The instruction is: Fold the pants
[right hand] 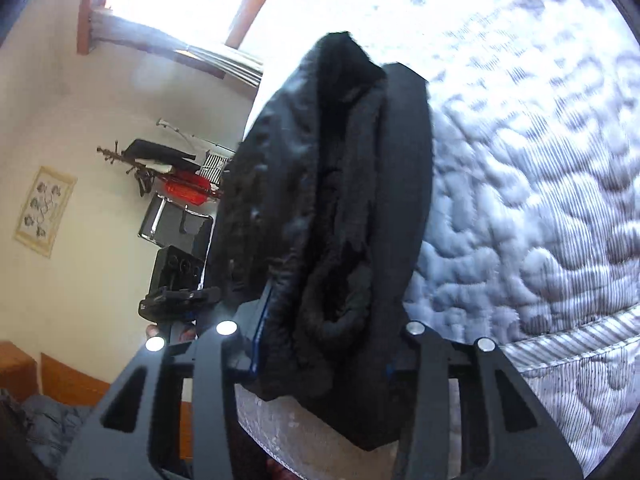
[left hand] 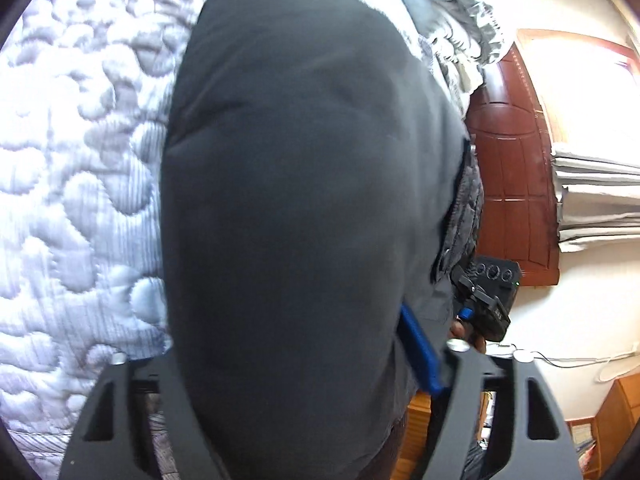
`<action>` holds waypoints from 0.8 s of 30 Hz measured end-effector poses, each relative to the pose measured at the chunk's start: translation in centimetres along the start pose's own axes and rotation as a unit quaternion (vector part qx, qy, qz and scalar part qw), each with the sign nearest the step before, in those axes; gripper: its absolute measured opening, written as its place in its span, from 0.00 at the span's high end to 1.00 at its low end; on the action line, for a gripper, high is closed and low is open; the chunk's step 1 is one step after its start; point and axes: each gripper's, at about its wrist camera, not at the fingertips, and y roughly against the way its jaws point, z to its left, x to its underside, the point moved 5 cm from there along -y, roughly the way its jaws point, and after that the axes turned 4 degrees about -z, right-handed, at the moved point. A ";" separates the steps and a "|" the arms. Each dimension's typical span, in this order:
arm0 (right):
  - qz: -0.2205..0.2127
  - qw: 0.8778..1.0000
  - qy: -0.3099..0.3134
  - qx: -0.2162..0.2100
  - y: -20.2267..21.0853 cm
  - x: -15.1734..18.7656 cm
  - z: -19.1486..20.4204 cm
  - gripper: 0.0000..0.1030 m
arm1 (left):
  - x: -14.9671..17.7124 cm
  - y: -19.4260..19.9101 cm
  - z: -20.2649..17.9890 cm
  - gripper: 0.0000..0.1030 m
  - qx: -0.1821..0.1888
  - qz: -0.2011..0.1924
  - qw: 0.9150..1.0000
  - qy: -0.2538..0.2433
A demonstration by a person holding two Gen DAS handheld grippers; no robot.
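Note:
Dark grey pants (left hand: 296,184) fill the middle of the left wrist view. They hang bunched between the fingers of my left gripper (left hand: 296,344), whose blue pad (left hand: 420,354) presses on the cloth from the right; the other pad is hidden. In the right wrist view a thick fold of the same pants (right hand: 336,208), fuzzy lining showing, is squeezed between the fingers of my right gripper (right hand: 328,300). Both grippers hold the pants up above the bed. The right gripper (left hand: 486,310) and a hand show beyond the cloth in the left wrist view, and the left gripper (right hand: 180,300) shows in the right wrist view.
A pale blue quilted bedspread (left hand: 76,184) lies below, its edge (right hand: 568,348) near my right gripper. A grey blanket (left hand: 464,28) and wooden headboard (left hand: 512,168) sit at the bed's head. A coat rack with a red item (right hand: 186,188), a framed picture (right hand: 44,210) and wooden furniture (left hand: 616,420) stand by the walls.

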 end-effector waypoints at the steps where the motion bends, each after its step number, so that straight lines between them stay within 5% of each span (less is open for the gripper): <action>1: -0.002 1.000 0.009 0.003 0.0 -0.1 0.7 0.62 | -0.1 0.3 -0.3 0.42 0.003 -0.005 1.000 -0.006; 8: -0.020 0.998 0.066 0.003 0.0 -1.4 6.1 0.63 | -0.9 2.3 -1.4 0.57 0.015 -0.042 0.998 -0.032; 15: -0.024 0.993 0.119 -0.004 -0.8 -3.2 9.2 0.63 | -2.8 5.3 -0.8 0.57 0.032 -0.085 0.995 -0.026; 24: -0.016 0.991 0.128 -0.024 -6.7 -8.1 10.3 0.63 | -7.7 8.9 0.1 0.57 0.005 -0.145 0.989 -0.038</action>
